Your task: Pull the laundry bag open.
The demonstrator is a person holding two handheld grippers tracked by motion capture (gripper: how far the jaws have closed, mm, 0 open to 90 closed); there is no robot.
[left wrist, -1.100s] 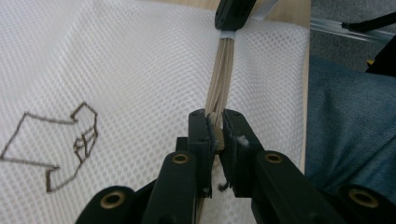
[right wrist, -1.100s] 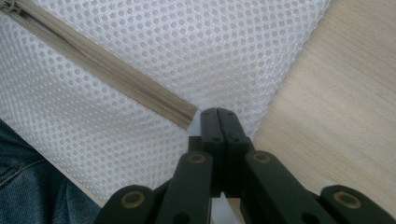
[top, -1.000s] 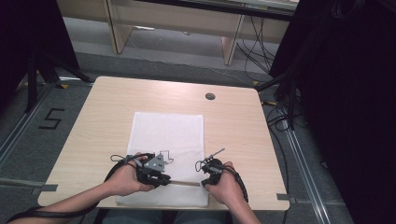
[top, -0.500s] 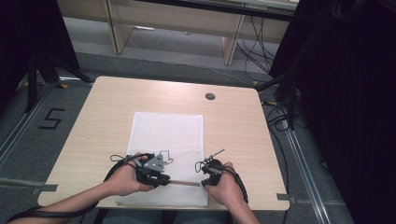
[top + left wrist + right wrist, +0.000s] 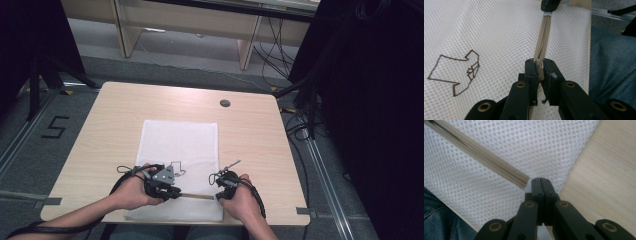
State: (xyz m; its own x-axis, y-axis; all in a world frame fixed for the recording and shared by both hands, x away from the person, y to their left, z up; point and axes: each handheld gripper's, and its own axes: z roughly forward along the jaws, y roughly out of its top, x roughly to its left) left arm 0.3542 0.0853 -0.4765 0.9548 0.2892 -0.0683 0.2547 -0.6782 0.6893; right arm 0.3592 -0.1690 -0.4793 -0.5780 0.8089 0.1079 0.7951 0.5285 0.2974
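Observation:
A white mesh bag (image 5: 180, 145) lies flat on the wooden table (image 5: 260, 135), with a beige zipper (image 5: 196, 196) running along its near edge. My left gripper (image 5: 176, 192) is shut on the zipper (image 5: 542, 40); in the left gripper view its jaws (image 5: 539, 62) pinch the beige tape, which rises a little off the mesh. My right gripper (image 5: 218, 195) is shut at the zipper's other end. In the right gripper view its closed tips (image 5: 540, 180) pinch the mesh (image 5: 544, 147) just beside the zipper's end (image 5: 524, 182). The right gripper (image 5: 550, 5) also sits at the top of the left gripper view.
A brown line drawing (image 5: 461, 72) is printed on the mesh by the left gripper. A round cable hole (image 5: 225, 103) sits in the table's far part. The person's blue-trousered legs (image 5: 614, 62) are just past the near table edge. Desk legs and cables stand beyond the table.

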